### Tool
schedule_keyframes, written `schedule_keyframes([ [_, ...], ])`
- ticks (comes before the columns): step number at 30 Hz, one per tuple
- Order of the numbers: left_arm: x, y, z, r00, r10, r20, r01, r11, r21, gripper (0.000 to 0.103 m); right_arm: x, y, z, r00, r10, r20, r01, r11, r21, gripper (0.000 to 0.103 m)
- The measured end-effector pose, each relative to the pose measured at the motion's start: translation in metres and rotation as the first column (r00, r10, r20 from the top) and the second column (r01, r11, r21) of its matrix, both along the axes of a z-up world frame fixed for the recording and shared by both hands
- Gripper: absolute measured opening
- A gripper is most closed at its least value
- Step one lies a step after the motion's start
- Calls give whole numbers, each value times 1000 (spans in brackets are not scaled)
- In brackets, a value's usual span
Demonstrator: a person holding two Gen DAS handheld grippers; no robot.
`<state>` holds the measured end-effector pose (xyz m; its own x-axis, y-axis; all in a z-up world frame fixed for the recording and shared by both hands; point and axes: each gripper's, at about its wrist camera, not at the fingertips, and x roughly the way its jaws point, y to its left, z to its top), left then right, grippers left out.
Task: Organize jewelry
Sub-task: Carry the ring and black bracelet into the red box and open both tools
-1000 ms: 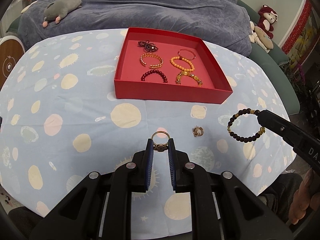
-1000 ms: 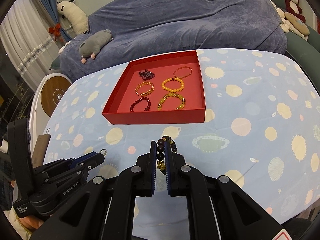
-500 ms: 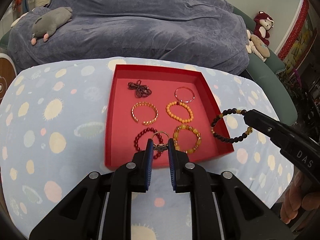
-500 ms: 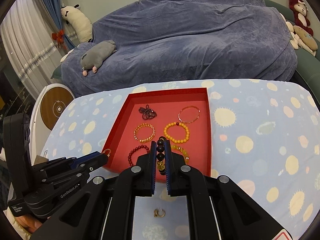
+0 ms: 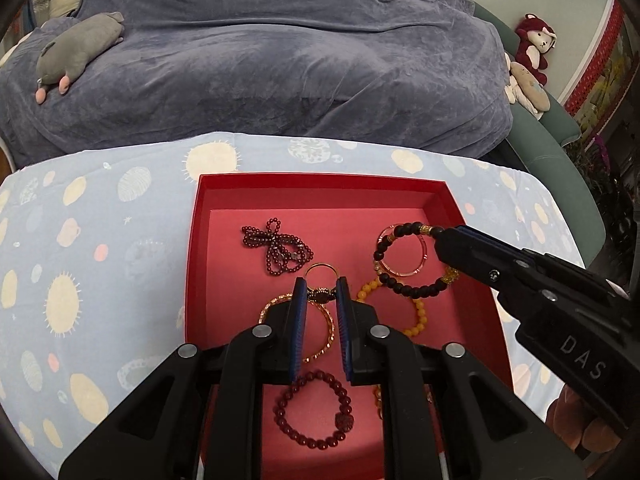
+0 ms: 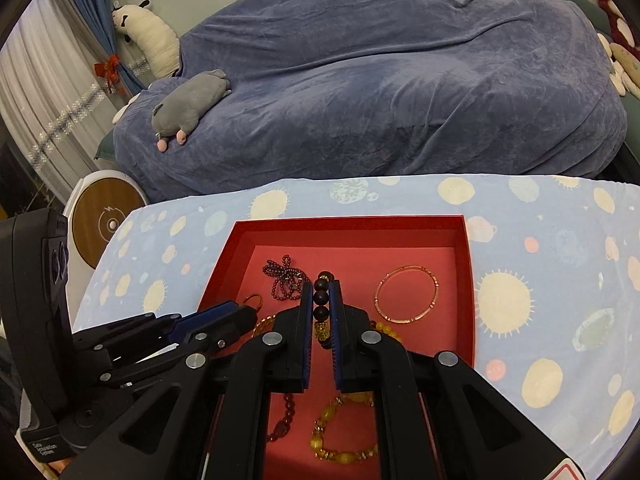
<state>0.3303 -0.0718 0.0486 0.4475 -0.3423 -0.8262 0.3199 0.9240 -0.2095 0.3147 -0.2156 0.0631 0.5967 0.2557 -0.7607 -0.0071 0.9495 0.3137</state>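
Holding, left claw (image 5: 321,295): clamped on a gold ring (image 5: 320,273), above the red tray (image 5: 192,264).
Holding, right claw (image 6: 321,305): pinching a dark beaded bracelet (image 5: 400,264), hanging over the thin pink bangle (image 6: 406,294).
Tray: on the spotted surface (image 5: 100,248).

tablecloth (image 5: 100,216): pale blue, planet and sun print
sofa cover (image 6: 400,80): blue-grey velvet (rumpled)
grey plush (image 6: 190,104): lying on cover
red plush (image 5: 534,42): far right
curtain (image 6: 36,92): white
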Motion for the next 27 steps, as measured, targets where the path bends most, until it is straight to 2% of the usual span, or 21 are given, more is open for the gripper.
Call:
schedule_keyframes([
  [5, 18, -4, -23, 1000, -4, -31, 5, 1000, 23, 15, 20, -3, -28, 998, -14, -54, 14, 1000, -4, 8],
  [10, 28, -4, -37, 998, 0, -56, 2, 999, 38, 15, 21, -13, -47, 994, -45, -95, 43, 999, -29, 8],
  [17, 28, -3, -44, 997, 21, -69, -19, 999, 27, 15, 16, -21, -58, 992, -69, -109, 64, 997, -51, 9],
  [18, 27, -3, -43, 998, 26, -63, -25, 999, 28, 17, 14, -21, -57, 992, -75, -103, 70, 996, -52, 12],
  [19, 26, -3, -43, 998, 27, -59, -26, 999, 25, 23, 12, -22, -57, 992, -76, -101, 72, 996, -51, 14],
  [20, 25, -3, -42, 998, 32, -55, -30, 999, 29, 35, 10, -22, -56, 992, -79, -97, 74, 996, -53, 14],
  [23, 19, -3, -37, 999, 41, -26, -40, 998, 42, 48, 4, -21, -52, 993, -86, -85, 80, 994, -71, 22],
  [25, 15, -3, -34, 999, 44, -10, -43, 998, 48, 51, -2, -21, -49, 994, -87, -71, 81, 993, -83, 32],
  [27, 10, -2, -31, 999, 44, 1, -44, 998, 54, 54, -8, -19, -45, 994, -85, -64, 79, 993, -92, 34],
])
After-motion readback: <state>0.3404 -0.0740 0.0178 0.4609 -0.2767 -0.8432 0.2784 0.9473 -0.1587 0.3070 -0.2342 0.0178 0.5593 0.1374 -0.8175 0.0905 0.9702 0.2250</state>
